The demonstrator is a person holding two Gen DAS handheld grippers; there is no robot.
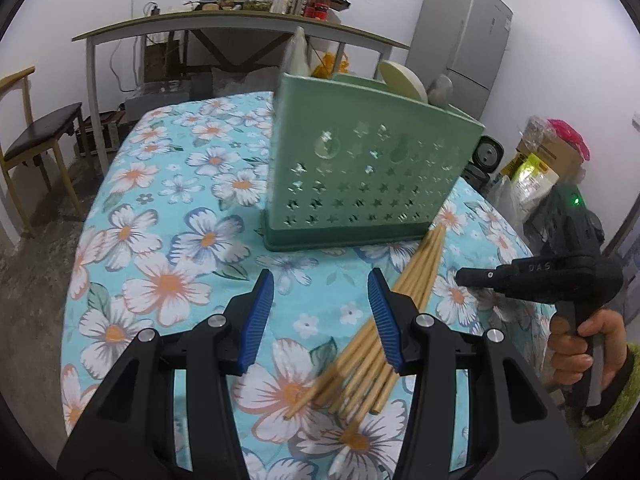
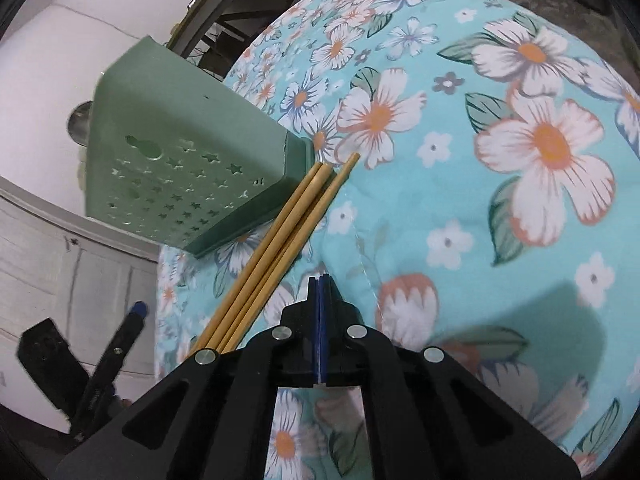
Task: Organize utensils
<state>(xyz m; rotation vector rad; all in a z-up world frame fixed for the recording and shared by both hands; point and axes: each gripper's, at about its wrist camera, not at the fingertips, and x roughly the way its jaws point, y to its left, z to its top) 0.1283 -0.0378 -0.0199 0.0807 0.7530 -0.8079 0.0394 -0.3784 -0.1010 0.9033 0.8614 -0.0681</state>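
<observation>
1. The chopsticks (image 1: pixel 372 344) lie in a loose fan on the floral tablecloth (image 1: pixel 168 240), thick ends near the viewer. Their thin tips touch or almost touch the base of the green utensil holder (image 1: pixel 372 152).
2. The holder stands upright near the middle of the table. Its perforated wall has star-shaped holes. A pale round utensil (image 1: pixel 402 78) and a grey one (image 1: pixel 440 88) already stick out of its top.
3. The left gripper (image 1: pixel 322 316) hovers over the cloth with its blue-padded jaws apart and nothing between them. The bundle passes just under and beside its right-hand finger, not between the pads.
4. The right gripper (image 2: pixel 320 320) has its jaws pressed fully together, empty. In its own view the sticks run past on the left side of its closed fingers and are not clamped.
5. Judged from this, the step in hand is picking up the chopsticks, which are not yet gripped by either tool.
6. The next move calls for the right gripper's jaws to part and straddle the bundle, or for the left gripper to shift sideways over it. Then comes a squeeze firm enough to hold several round sticks, a lift, and a turn to vertical above the holder.
7. Readable writing is scarce: the letters "DAS" on the right gripper's body in the left view. Labels on bottles on the far table (image 1: pixel 240 24) are too small to read.
</observation>
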